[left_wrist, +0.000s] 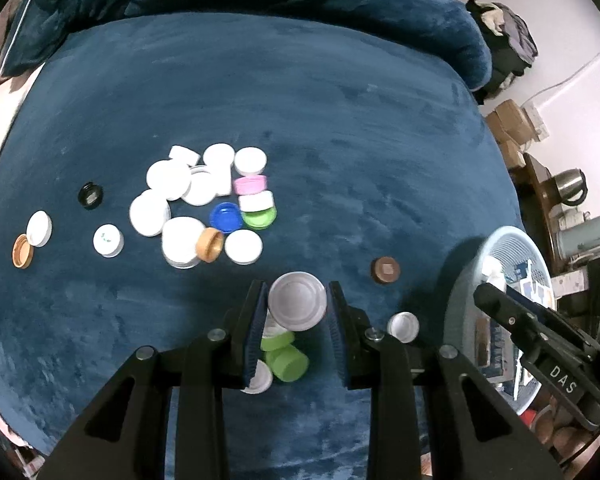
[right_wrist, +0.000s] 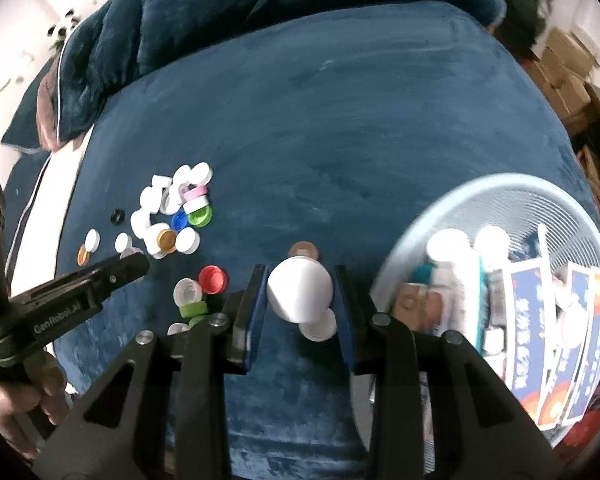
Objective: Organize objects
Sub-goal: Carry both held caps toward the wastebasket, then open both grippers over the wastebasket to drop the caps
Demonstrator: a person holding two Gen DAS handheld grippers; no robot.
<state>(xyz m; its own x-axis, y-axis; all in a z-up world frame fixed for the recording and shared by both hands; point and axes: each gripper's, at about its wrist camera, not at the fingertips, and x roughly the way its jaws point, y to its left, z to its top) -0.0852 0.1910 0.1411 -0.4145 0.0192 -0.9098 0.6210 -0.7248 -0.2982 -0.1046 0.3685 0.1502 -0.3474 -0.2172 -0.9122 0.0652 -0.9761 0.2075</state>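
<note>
Far left on the dark blue velvet bedspread (left_wrist: 300, 100) lay a tan ring-shaped plastic cap (left_wrist: 22, 251) touching a white round cap (left_wrist: 39, 228). Near them sat a small black screw cap (left_wrist: 90, 196) and a white cap with a faint green mark (left_wrist: 108, 240).

Right of these was the main cluster of white plastic lids (left_wrist: 172, 200), with a pink cap (left_wrist: 250, 185), a blue cap (left_wrist: 224, 215), a bright green cap (left_wrist: 259, 217) and an orange-tan cap (left_wrist: 209, 244) mixed into its right side.

My left gripper (left_wrist: 298, 306) held a large silver-grey round lid (left_wrist: 297, 301) between its blue-padded fingers (left_wrist: 256, 320); the pads stood just at the lid's edges, and I took it as clamped. Beneath the jaws lay two light green caps (left_wrist: 286, 362) and a white cap (left_wrist: 260, 378).

Further right, a small silver cap (left_wrist: 403, 326) and a brown round cap (left_wrist: 385, 270) rested on the spread, well apart from the cluster.

My right gripper (right_wrist: 300, 296) was closed on a large white round lid (right_wrist: 300, 292), held above the spread with a smaller white cap (right_wrist: 320, 326) under it. A red cap (right_wrist: 213, 279) lay to its left.

At far right stood the pale blue plastic mesh basket (right_wrist: 480, 196), holding white containers and printed cartons. Both held lids were outside it.
</note>
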